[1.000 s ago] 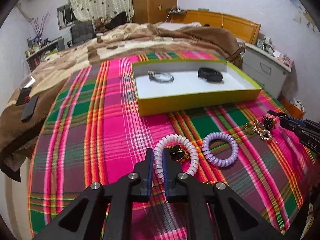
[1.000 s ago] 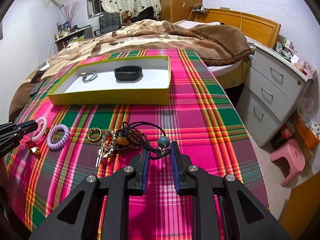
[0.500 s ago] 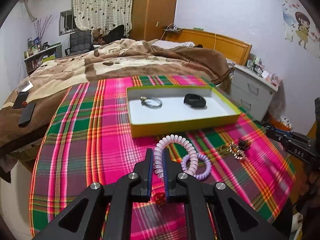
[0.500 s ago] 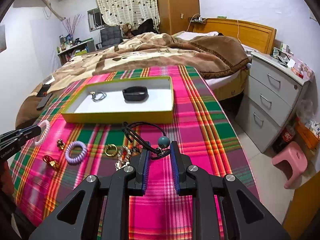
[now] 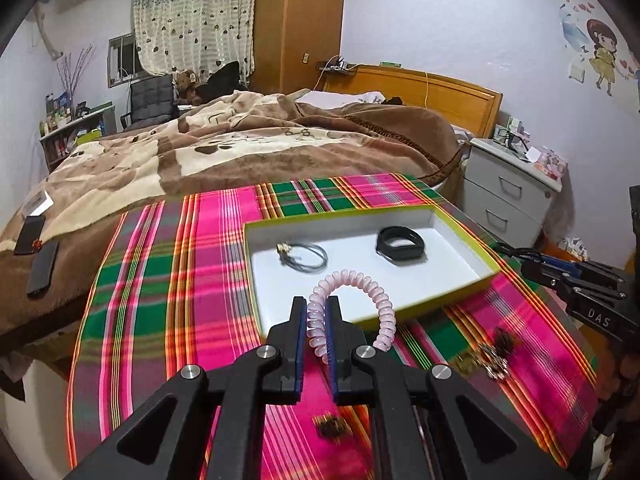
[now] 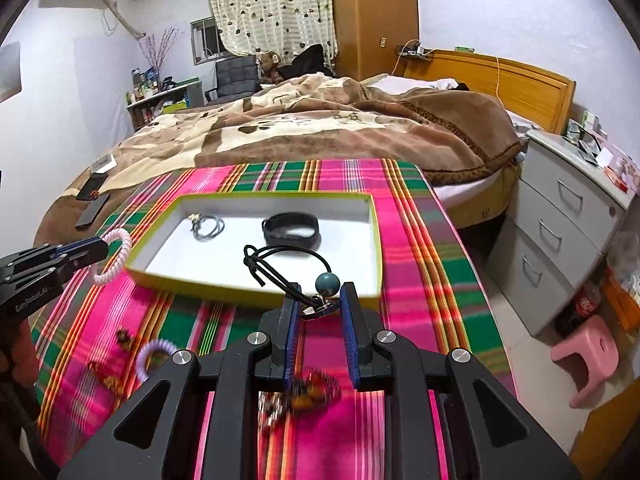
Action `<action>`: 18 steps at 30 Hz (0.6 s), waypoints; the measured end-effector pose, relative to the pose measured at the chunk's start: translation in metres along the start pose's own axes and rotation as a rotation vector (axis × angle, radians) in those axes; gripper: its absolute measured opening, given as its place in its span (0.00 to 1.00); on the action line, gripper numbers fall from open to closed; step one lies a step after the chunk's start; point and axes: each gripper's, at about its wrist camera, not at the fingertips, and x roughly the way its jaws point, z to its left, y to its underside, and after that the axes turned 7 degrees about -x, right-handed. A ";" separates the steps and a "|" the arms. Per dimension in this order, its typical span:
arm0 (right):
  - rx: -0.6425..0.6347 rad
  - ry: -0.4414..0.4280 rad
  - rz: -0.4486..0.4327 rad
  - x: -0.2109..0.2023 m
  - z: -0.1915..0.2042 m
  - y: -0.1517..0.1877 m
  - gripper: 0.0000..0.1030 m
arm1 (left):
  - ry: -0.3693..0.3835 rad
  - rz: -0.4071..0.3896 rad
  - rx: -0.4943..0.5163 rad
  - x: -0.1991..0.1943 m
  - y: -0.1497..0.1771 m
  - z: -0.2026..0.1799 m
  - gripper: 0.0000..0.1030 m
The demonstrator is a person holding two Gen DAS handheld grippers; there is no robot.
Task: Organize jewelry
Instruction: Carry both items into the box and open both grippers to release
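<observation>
Left wrist view: the left gripper (image 5: 316, 330) pinches a pink spiral hair tie (image 5: 362, 296), soft and springy, raised before the yellow-rimmed box (image 5: 460, 296).

Right wrist view: the right gripper (image 6: 320, 320) clamps a black cord bracelet (image 6: 288, 268), limp and light, by its metal charm near the blue bead (image 6: 327, 283).

We see a plaid cloth (image 5: 168, 280) — hot pink, green and orange stripes. The box (image 5: 460, 300) is yellow-green outside, white inside, and holds a black band (image 5: 400, 245) and a grey wire ring (image 5: 306, 256). The coil tie (image 5: 360, 284) is pale pink, another coil tie (image 6: 154, 350) lilac. The cord (image 6: 280, 260) is black with a teal bead (image 6: 327, 283) — gripper pads are blue. The blanket (image 5: 240, 148) is brown and cream.
</observation>
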 end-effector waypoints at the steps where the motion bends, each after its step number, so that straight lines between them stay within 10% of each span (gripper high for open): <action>1: -0.001 0.000 0.002 0.006 -0.001 -0.004 0.20 | 0.000 0.001 0.001 0.005 -0.003 0.001 0.08; 18: -0.035 0.054 0.112 0.111 -0.024 -0.043 0.20 | -0.069 0.081 0.021 0.098 -0.040 0.023 0.08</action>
